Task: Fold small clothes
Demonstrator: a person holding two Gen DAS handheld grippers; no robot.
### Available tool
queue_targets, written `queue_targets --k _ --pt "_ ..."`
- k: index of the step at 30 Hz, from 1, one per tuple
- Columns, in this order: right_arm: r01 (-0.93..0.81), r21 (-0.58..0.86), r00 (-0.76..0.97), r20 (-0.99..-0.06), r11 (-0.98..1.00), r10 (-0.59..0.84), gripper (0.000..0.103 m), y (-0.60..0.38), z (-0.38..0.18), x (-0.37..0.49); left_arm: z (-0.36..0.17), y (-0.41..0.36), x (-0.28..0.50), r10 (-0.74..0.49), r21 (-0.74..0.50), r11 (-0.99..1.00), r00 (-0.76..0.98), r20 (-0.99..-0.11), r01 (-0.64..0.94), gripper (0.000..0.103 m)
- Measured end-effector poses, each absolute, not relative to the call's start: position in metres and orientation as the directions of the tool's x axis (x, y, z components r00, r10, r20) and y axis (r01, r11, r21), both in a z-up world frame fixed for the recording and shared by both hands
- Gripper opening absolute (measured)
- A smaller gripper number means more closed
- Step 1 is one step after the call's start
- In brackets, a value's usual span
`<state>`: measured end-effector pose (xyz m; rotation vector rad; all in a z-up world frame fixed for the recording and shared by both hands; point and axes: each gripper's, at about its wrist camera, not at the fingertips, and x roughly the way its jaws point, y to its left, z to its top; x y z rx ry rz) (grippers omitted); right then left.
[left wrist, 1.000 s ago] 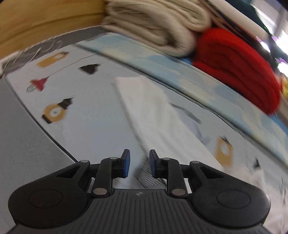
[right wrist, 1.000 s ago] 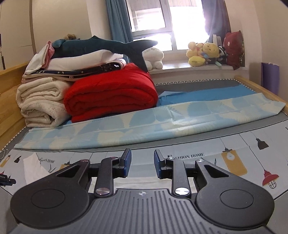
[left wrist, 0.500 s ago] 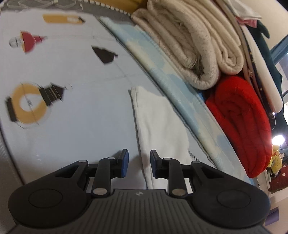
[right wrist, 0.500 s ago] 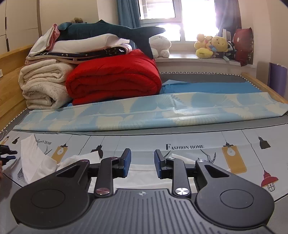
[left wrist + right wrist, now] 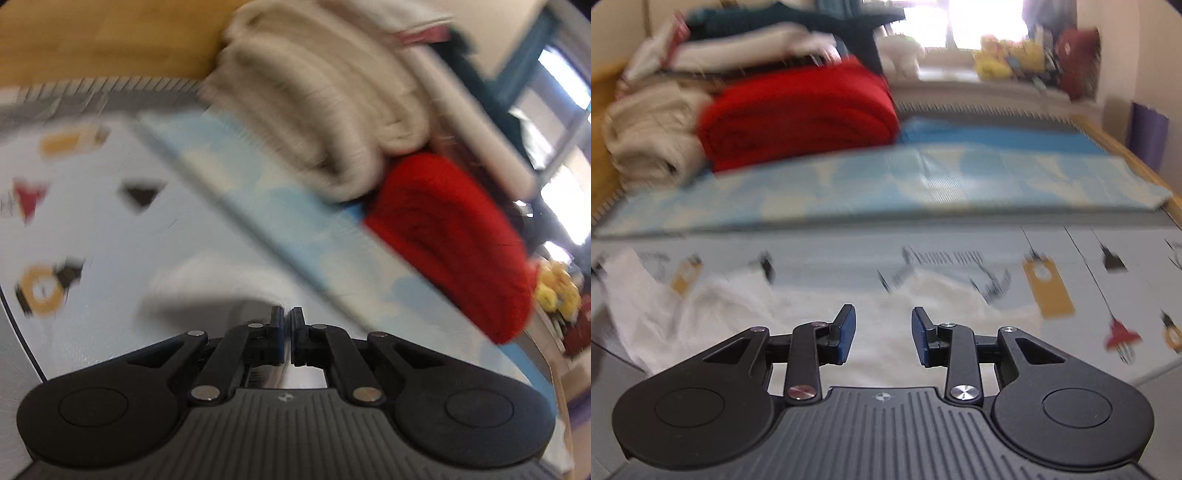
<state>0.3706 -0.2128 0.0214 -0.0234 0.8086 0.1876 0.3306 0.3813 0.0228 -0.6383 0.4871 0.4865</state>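
Observation:
A small white garment [image 5: 746,314] lies on the printed bed sheet [image 5: 1071,258], spread under and ahead of my right gripper [image 5: 882,328], which is open and empty just above it. In the left wrist view my left gripper [image 5: 287,325] is shut on a lifted edge of the same white garment [image 5: 207,288], which bulges up in front of the fingers. Both views are blurred by motion.
A red folded blanket [image 5: 798,114] and cream blankets [image 5: 650,136] are stacked at the back left, with more bedding on top. A light blue cloth [image 5: 923,181] lies across the bed. Plush toys [image 5: 1008,59] sit on the windowsill. A wooden headboard [image 5: 92,37] rises at the left.
My left gripper has closed on the white garment's edge and swung. The right gripper has opened wider and moved forward over the garment.

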Motion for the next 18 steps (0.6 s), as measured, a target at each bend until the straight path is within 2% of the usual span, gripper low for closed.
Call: queue_targets --k 4,6,8,10,11,12,13,15,18 --pt "-0.043 0.144 0.592 -0.793 0.989 0.141 0.035 -0.235 0.012 0.378 0.083 0.282 0.315 0.217 -0.347 0.831 0.828 -0.517 -0.435 0.003" --pt "-0.015 0.212 0.585 -0.791 0.977 0.180 0.035 -0.245 0.013 0.375 0.099 0.219 0.308 0.144 -0.326 0.881 0.852 -0.504 -0.342 0.003" --pt "-0.021 0.220 0.599 -0.778 0.975 0.188 0.035 -0.249 0.017 0.368 0.105 0.148 0.306 0.059 -0.278 0.934 0.866 -0.497 -0.223 0.003" --pt "-0.021 0.214 0.607 -0.773 0.977 0.182 0.035 -0.254 0.020 0.361 0.097 0.077 0.308 -0.062 -0.216 0.974 0.847 -0.528 -0.063 0.004" --pt "-0.015 0.222 0.605 -0.774 0.975 0.186 0.035 -0.258 0.021 0.360 0.087 0.043 0.311 -0.146 -0.195 0.980 0.812 -0.565 0.040 0.010" --pt "-0.006 0.237 0.601 -0.776 0.972 0.193 0.035 -0.262 0.020 0.358 0.075 0.015 0.312 -0.225 -0.187 0.973 0.767 -0.602 0.139 0.023" --pt "0.002 0.252 0.596 -0.778 0.968 0.201 0.035 -0.267 0.020 0.357 0.063 -0.008 0.312 -0.262 -0.162 0.965 0.730 -0.631 0.207 0.028" --pt "0.013 0.272 0.587 -0.781 0.962 0.213 0.035 -0.276 0.020 0.355 0.051 -0.021 0.314 -0.230 -0.114 0.971 0.697 -0.679 0.210 0.030" --pt "0.026 0.295 0.579 -0.783 0.955 0.226 0.035 -0.286 0.016 0.352 0.046 0.013 0.330 -0.187 -0.211 0.976 0.662 -0.726 0.044 0.030"
